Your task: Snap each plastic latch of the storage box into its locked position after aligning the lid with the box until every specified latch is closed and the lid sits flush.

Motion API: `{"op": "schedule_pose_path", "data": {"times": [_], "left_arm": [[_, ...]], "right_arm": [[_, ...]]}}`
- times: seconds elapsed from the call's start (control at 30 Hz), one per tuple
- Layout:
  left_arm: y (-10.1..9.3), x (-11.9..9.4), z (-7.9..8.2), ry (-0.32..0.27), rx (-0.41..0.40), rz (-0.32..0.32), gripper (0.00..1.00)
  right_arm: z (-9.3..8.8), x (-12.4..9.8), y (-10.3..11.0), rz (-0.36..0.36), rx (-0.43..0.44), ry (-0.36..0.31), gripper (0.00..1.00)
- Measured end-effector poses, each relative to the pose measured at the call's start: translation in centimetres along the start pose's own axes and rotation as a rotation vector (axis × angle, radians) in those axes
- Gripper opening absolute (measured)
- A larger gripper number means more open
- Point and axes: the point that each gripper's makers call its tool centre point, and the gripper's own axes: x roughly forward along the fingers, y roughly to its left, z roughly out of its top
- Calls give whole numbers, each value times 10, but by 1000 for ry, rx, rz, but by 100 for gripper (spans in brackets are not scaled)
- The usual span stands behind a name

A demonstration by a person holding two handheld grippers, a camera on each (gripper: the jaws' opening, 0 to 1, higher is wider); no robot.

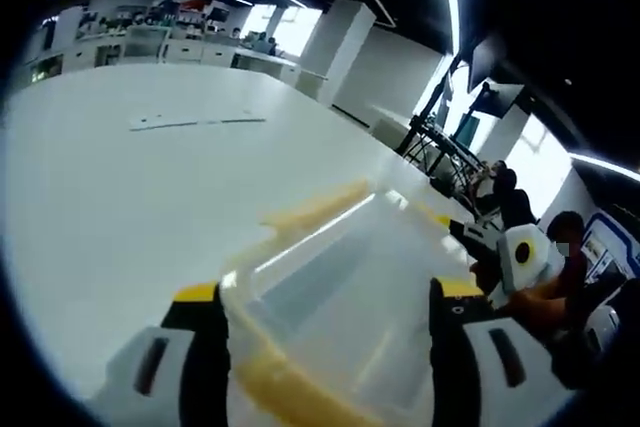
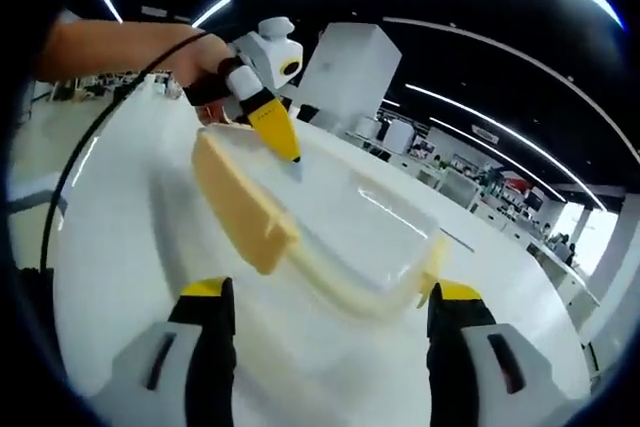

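Observation:
The storage box [image 2: 340, 217] lies on the white table, its clear lid edged in yellow. A broad yellow latch [image 2: 245, 207] faces me on its near left side, and a smaller one [image 2: 432, 252] sits at the right end. My right gripper [image 2: 330, 292] is open just short of the box, touching nothing. A hand holds my left gripper [image 2: 285, 147] with its yellow tips down on the lid's far edge. In the left gripper view that gripper [image 1: 325, 297] is open, with the lid [image 1: 340, 277] and its yellow rim between the jaws. The right gripper [image 1: 450, 225] shows beyond the box.
The white table [image 1: 120, 207] stretches wide around the box, with flat paper strips [image 1: 195, 122] far back. Seated people [image 1: 505, 192] are past the table's right edge. A black cable [image 2: 75, 182] arcs over the table on the left. Shelves and desks line the room's back.

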Motion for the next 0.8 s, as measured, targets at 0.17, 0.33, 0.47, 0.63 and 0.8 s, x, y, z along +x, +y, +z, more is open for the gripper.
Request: {"op": "schedule_pose_path", "data": {"times": [0.17, 0.33, 0.47, 0.63, 0.8], "left_arm": [[-17, 7, -13, -14, -4, 1, 80], [-19, 8, -13, -14, -9, 6, 78], [-16, 8, -10, -24, -13, 8, 78], [-18, 10, -12, -42, -15, 16, 78], [-17, 10, -10, -43, -21, 16, 78]], "right_arm": [[0, 1, 0, -6, 0, 37, 77], [0, 1, 0, -9, 2, 96, 75], [-2, -1, 0, -8, 6, 124, 72], [1, -8, 7, 11, -3, 110, 72], [2, -12, 9, 12, -3, 90, 73]]}}
